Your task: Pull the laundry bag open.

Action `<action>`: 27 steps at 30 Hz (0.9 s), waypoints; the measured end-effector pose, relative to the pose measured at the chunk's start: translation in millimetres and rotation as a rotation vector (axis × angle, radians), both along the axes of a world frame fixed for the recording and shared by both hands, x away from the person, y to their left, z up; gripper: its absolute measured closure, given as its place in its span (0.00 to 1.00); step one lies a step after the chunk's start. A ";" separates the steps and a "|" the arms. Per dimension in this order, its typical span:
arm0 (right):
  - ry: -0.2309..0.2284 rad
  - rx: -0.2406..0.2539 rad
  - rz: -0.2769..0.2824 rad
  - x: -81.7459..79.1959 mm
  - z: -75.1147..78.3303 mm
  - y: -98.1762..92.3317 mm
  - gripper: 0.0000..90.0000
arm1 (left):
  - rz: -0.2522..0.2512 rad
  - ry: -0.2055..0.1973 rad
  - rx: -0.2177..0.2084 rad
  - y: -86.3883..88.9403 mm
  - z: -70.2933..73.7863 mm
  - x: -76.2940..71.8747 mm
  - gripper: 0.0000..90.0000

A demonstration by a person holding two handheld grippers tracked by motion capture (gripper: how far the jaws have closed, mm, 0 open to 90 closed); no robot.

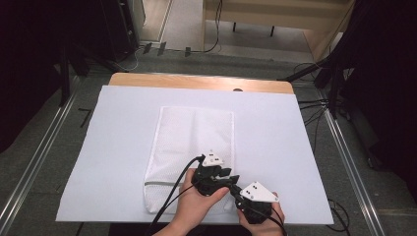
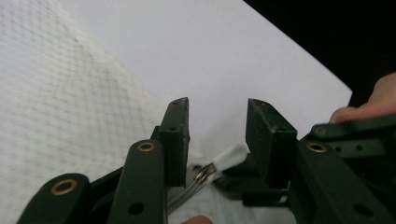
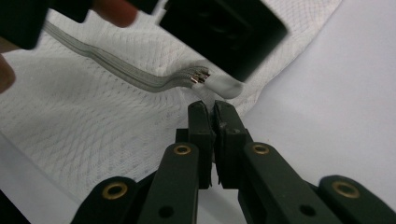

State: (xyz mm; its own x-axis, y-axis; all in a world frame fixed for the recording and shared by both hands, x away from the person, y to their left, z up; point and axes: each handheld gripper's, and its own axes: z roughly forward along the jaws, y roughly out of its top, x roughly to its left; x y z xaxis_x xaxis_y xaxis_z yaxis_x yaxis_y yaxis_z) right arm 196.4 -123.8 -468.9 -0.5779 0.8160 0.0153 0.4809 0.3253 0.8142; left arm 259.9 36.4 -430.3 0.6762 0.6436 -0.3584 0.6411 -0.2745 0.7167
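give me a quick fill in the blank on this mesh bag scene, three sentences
The white mesh bag lies on a pale ____ sheet.
The right tongs are ____ on the bag's edge.
The metal pull of the bag's ____ sits just beyond the right tongs.

Missing words: blue; shut; zipper

Left tool [image 2: 217,128] jaws apart, right tool [image 3: 212,112] clamped
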 end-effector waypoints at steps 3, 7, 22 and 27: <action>-0.001 -0.012 0.002 0.3 -1.1 1.7 0.98 | 0.025 0.022 0.013 -6.1 -3.0 0.6 0.56; 0.001 -0.019 0.002 0.0 -1.5 1.8 0.98 | 0.047 0.029 0.051 -6.3 -7.7 1.3 0.56; 0.004 -0.036 0.004 0.1 -2.4 2.8 0.98 | 0.026 0.067 0.043 -7.5 -12.8 4.9 0.63; 0.002 -0.039 0.008 1.1 -2.9 2.2 0.98 | 0.012 0.065 0.043 -10.5 -12.1 1.8 0.64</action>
